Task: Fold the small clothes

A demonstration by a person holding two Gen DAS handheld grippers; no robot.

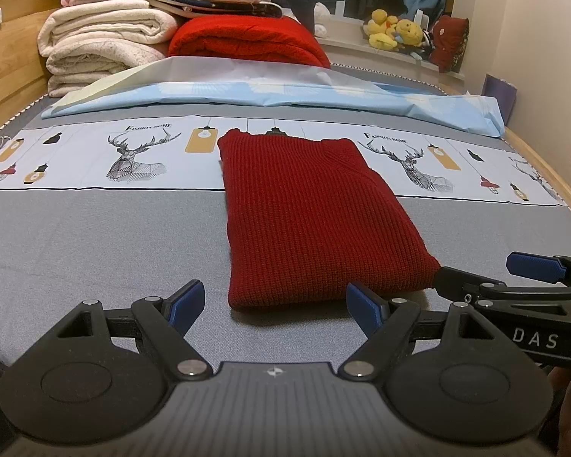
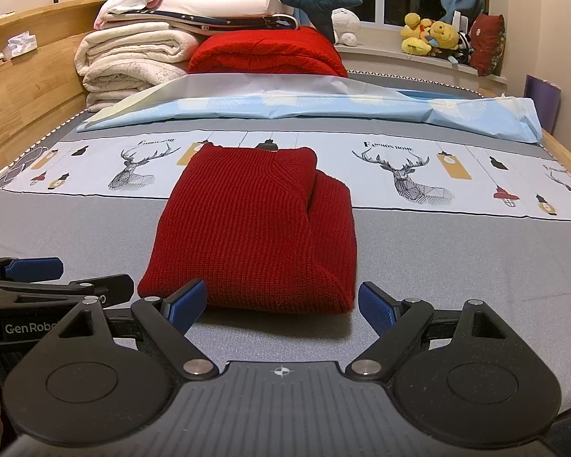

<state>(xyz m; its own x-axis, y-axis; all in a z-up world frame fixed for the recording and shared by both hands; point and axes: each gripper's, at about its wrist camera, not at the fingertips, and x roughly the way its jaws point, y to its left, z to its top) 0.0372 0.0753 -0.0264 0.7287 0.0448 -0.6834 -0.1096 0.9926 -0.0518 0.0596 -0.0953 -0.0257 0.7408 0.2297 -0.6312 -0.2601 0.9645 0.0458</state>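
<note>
From the left wrist we see the red knit sweater (image 1: 308, 221) lying on the bed (image 1: 95, 236) as a narrow folded block, our left tongs (image 1: 274, 302) spread and empty just short of its near edge. From the right wrist, our right tongs (image 2: 281, 302) are likewise spread and empty at the near edge; we judge perhaps one last fold remains

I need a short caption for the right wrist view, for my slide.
Open right tongs face a folded red sweater on the bed; left tongs beside.
</note>
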